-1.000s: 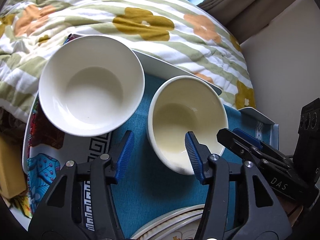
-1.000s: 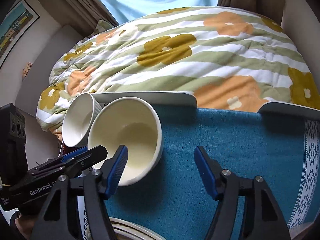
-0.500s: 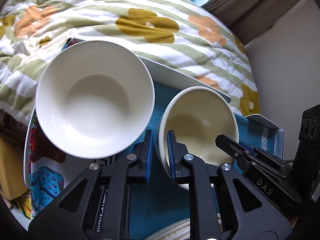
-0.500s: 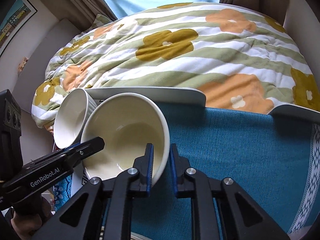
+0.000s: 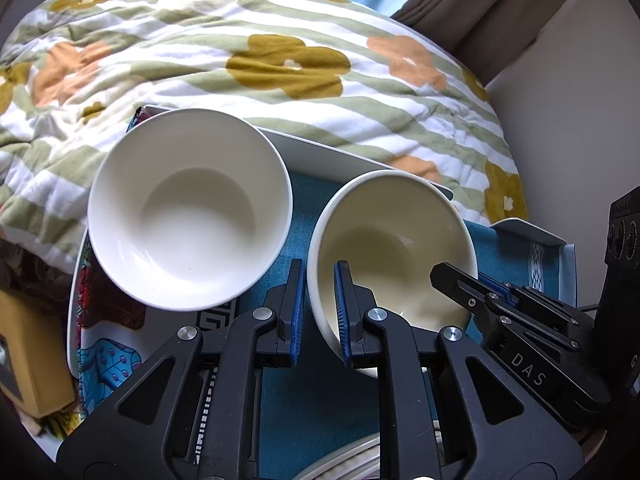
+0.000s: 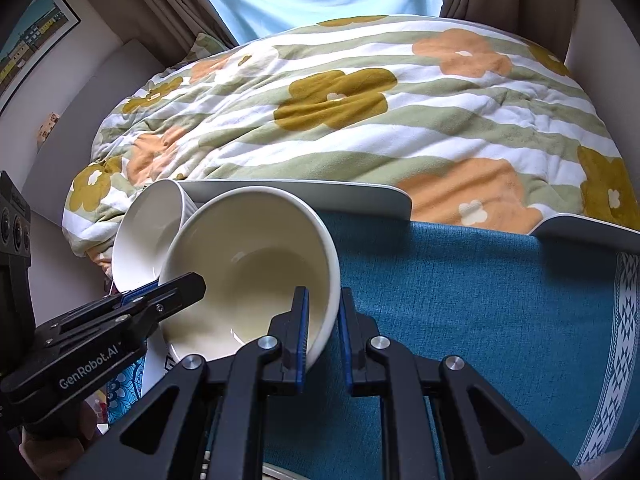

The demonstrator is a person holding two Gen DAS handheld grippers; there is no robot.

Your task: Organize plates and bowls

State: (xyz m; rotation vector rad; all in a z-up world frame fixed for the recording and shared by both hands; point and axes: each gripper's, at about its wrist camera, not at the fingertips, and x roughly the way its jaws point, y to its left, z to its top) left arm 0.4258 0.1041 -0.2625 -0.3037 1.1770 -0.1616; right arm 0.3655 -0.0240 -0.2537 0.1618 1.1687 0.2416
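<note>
Two grippers are clamped on the same cream bowl [image 5: 394, 240], one per side. Left gripper [image 5: 320, 312] pinches the near-left rim, right gripper [image 6: 323, 332] pinches the opposite rim, pads pressing on the wall. Bowl sits tilted over the blue cloth [image 6: 480, 300], just beside a white bowl [image 5: 190, 208] on a patterned plate [image 5: 112, 344].

— Cream bowl [image 5: 394, 240]?
— Tilted, glossy, empty, over the blue cloth.
— White bowl [image 5: 190, 208]?
— Just beside it, left, upright, empty; stacked plates' rims [image 5: 344, 460] showed at the bottom edge.
</note>
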